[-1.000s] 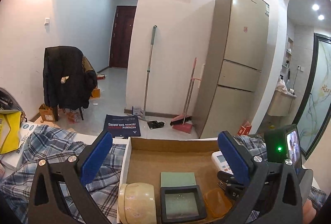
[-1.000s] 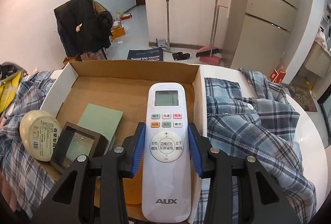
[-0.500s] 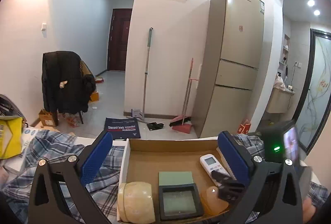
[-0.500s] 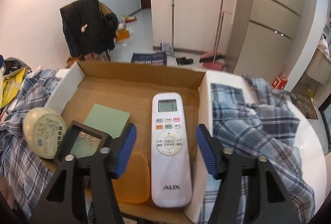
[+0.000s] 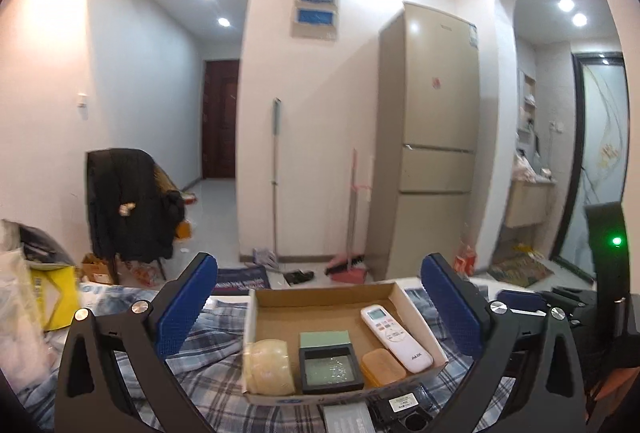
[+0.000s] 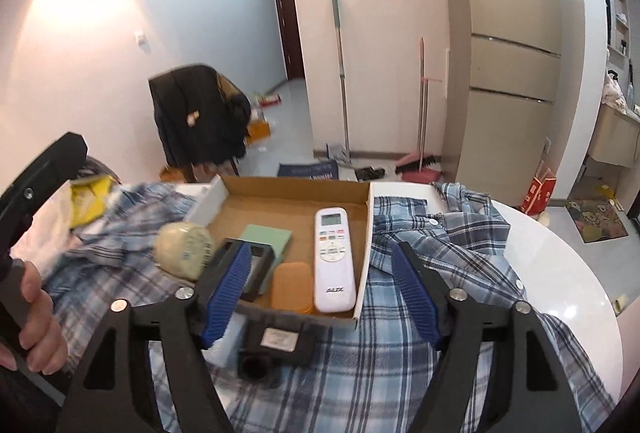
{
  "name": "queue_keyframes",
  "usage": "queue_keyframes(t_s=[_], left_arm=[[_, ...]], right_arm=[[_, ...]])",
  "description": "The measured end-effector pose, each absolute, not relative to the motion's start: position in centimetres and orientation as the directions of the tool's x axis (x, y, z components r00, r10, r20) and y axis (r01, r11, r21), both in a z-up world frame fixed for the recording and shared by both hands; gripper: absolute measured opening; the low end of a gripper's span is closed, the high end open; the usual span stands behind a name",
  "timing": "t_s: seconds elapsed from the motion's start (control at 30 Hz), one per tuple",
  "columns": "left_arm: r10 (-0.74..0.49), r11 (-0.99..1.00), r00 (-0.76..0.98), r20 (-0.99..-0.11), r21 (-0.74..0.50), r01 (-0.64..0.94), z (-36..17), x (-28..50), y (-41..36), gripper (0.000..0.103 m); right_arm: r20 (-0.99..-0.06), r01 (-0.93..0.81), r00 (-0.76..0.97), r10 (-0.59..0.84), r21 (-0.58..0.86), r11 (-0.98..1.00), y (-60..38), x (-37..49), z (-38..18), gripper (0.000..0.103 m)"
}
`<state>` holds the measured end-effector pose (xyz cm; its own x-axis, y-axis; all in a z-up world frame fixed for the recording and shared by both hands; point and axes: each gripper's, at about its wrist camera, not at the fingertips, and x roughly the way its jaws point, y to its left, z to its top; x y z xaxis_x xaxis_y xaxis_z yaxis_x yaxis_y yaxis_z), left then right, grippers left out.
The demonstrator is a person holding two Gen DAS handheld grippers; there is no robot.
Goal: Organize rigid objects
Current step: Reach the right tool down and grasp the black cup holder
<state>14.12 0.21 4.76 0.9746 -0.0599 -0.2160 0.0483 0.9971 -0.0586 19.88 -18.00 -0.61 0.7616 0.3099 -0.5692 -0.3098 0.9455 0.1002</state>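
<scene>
Cardboard box (image 6: 294,193) sits on a plaid shirt (image 6: 420,313) spread over a white table (image 6: 568,273); inside it, along the right wall, lies a white remote (image 6: 334,259), flat, face up, its screen end toward the far wall; just left of the remote's near end rests an orange case (image 6: 291,287); further left a black-framed square tray (image 5: 329,369) lies partly over a green card (image 5: 324,339), and a cream round tub (image 5: 267,365) leans at the box's left near corner, over the edge. The right gripper (image 6: 320,293) hangs above the near end of the box with its blue pads spread wide; its jaws have just been opening, and nothing is between them, the remote lying free in the box beyond the tips. The left gripper (image 5: 320,313) is also spread wide and empty, the box framed in the gap between its fingers and apart from them. A black device (image 6: 276,343) with a white label lies on the shirt just in front of the box's near wall. A hand (image 6: 38,317) grips the left tool's handle at the edge of the right wrist view. Behind the table stand a refrigerator (image 5: 430,153), a mop (image 5: 276,185), a broom (image 5: 352,217) and a chair draped in a dark coat (image 5: 128,209).
</scene>
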Motion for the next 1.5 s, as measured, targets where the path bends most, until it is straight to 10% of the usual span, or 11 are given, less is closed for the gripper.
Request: queue_keyframes(t_s=[0.17,0.37,1.13,1.5], left_arm=[[-0.062,0.997,0.982,-0.176,-0.047,0.055,5.6,11.1,0.4,0.103],[-0.115,0.993,0.976,-0.184,-0.017,0.113,4.0,9.4,0.7,0.103],[-0.027,0.997,0.987,-0.156,-0.069,0.016,-1.7,9.2,2.8,0.103],[0.000,0.997,0.983,-0.186,-0.074,-0.014,-2.1,9.8,3.1,0.103]], right_arm=[[-0.447,-0.320,0.825,0.345,0.131,0.938,-18.3,15.9,0.7,0.102],[-0.329,-0.360,0.865,0.378,0.118,0.926,-18.2,13.0,0.5,0.102],[-0.504,-0.464,0.764,0.403,0.004,0.886,-15.3,14.2,-6.9,0.102],[-0.666,-0.492,0.654,0.359,-0.014,0.870,-13.5,16.1,-10.1,0.054]])
